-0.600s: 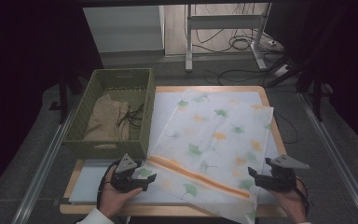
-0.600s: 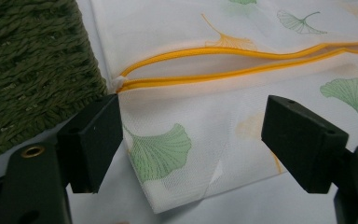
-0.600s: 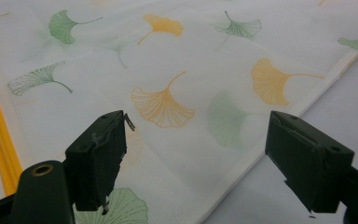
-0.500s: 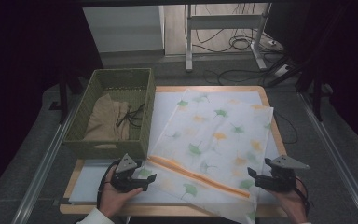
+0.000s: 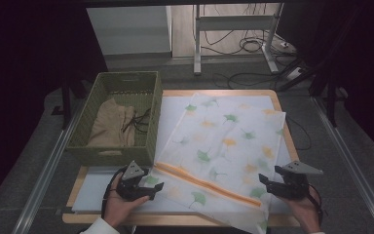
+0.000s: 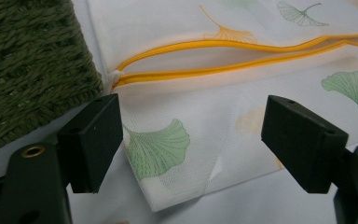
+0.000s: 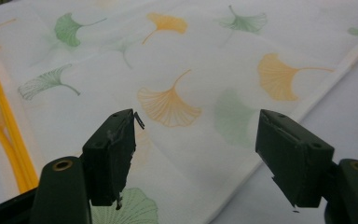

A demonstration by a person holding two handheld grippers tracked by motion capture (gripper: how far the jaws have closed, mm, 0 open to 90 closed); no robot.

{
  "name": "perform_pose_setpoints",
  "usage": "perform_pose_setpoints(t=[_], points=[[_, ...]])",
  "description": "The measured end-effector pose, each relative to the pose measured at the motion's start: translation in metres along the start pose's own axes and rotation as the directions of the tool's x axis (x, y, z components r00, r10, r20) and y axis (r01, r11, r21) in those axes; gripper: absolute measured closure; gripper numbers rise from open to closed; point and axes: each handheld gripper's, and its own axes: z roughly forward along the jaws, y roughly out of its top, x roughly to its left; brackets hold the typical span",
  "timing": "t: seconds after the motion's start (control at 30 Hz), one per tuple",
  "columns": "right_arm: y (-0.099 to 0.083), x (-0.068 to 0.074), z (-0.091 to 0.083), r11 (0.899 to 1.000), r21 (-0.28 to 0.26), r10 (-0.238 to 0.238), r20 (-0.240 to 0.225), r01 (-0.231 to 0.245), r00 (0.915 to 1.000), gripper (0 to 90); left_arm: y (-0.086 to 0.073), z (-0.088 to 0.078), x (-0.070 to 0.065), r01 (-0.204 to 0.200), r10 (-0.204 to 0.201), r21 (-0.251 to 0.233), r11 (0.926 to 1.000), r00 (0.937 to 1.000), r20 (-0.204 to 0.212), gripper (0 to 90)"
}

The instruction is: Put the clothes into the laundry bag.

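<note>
High view: both grippers (image 5: 152, 187) (image 5: 266, 185) apparently open beside laundry bag (image 5: 224, 146)

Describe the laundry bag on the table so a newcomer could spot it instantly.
On the wooden table, right of the green woven basket, a flat white mesh bag lies spread out. Its green and orange ginkgo-leaf print and orange zipper set it apart.

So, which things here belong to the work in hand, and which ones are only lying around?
In the work:
- laundry bag with ginkgo leaf print and orange zipper
- left gripper, open at the bag's near corner
- right gripper, open over the bag's edge

Lying about:
- green woven basket
- beige cloth in the basket
- cables on the floor behind the table
</note>
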Motion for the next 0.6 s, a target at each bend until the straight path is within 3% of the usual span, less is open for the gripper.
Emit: perform_pose_setpoints(t=[0.3,0.6], points=[[0.008,0.008,0.002,0.998,0.057,-0.013,-0.026,0.015,0.9996,29.5,0.0,0.002,0.0,0.011,-0.011,0.008,0.9999,0.9999,-0.003,20.1],[0.019,0.022,0.009,0.991,0.105,-0.071,-0.064,0.078,0.9954,31.8,0.0,0.001,-0.001,0.006,-0.006,0.005,1.0,0.9999,0.014,20.1]])
